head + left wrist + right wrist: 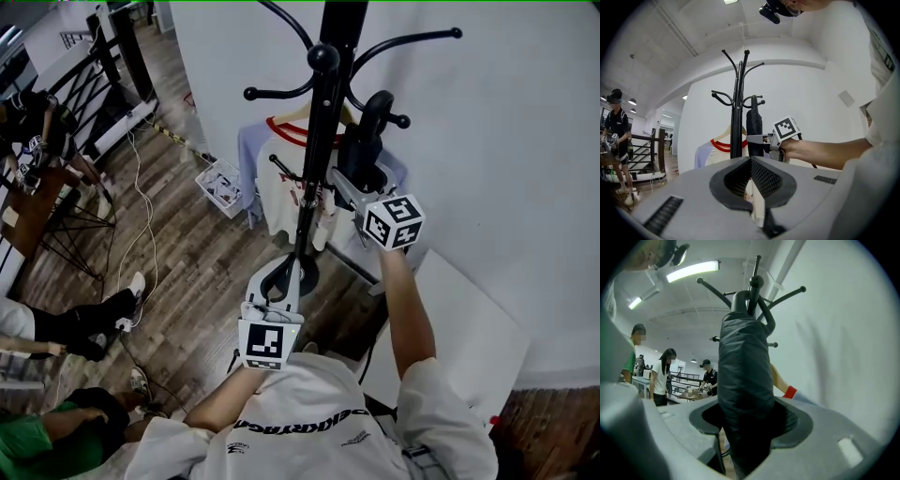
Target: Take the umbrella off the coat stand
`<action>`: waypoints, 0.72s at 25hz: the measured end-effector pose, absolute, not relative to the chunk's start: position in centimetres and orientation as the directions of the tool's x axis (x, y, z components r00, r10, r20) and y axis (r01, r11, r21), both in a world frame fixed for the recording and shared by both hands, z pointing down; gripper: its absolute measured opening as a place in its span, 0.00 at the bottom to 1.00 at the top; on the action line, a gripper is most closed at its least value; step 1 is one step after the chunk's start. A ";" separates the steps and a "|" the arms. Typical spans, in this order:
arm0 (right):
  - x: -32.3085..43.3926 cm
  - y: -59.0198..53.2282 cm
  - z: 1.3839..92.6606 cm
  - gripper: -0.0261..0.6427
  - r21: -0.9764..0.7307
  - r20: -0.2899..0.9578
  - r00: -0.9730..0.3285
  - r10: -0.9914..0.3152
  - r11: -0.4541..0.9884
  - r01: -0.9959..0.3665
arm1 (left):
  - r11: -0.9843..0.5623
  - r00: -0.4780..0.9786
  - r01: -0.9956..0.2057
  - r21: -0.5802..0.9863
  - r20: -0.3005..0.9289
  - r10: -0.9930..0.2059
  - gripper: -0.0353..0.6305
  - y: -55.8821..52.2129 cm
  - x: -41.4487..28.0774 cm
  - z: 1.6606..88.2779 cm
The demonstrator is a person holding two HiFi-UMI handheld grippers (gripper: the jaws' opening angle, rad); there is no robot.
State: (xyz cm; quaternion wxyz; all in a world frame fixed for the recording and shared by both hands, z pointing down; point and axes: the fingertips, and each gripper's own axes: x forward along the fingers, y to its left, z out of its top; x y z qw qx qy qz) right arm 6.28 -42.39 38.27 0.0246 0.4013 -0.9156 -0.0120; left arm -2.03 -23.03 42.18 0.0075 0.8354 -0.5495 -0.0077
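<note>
A folded black umbrella (361,150) hangs by its loop handle from a hook of the black coat stand (323,94), on the stand's right side. My right gripper (349,183) is shut on the umbrella's wrapped body (743,380), which fills the space between its jaws. In the left gripper view the umbrella (753,129) stands upright beside the pole (736,117), with the right gripper (757,139) clamped round it. My left gripper (286,272) sits lower, in front of the pole, jaws (752,187) together with nothing between them.
A white T-shirt with a red collar (281,178) hangs on the stand behind the pole. A white wall is close on the right, with a white board (459,328) below it. A small basket (222,183) and cables lie on the wood floor; people stand at left.
</note>
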 end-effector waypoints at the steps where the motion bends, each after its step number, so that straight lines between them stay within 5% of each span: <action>1: 6.4 -42.3 38.1 0.45 0.045 0.039 -0.675 -0.737 0.676 -0.736 | -0.398 0.398 -0.917 0.021 -0.006 -0.917 0.05 -23.0 -2.0 42.1; 18: 9.2 -39.3 35.4 0.45 0.054 0.047 -0.616 -0.786 0.618 -0.784 | -0.455 0.455 -0.890 0.032 -0.009 -0.890 0.05 -21.7 -0.8 41.9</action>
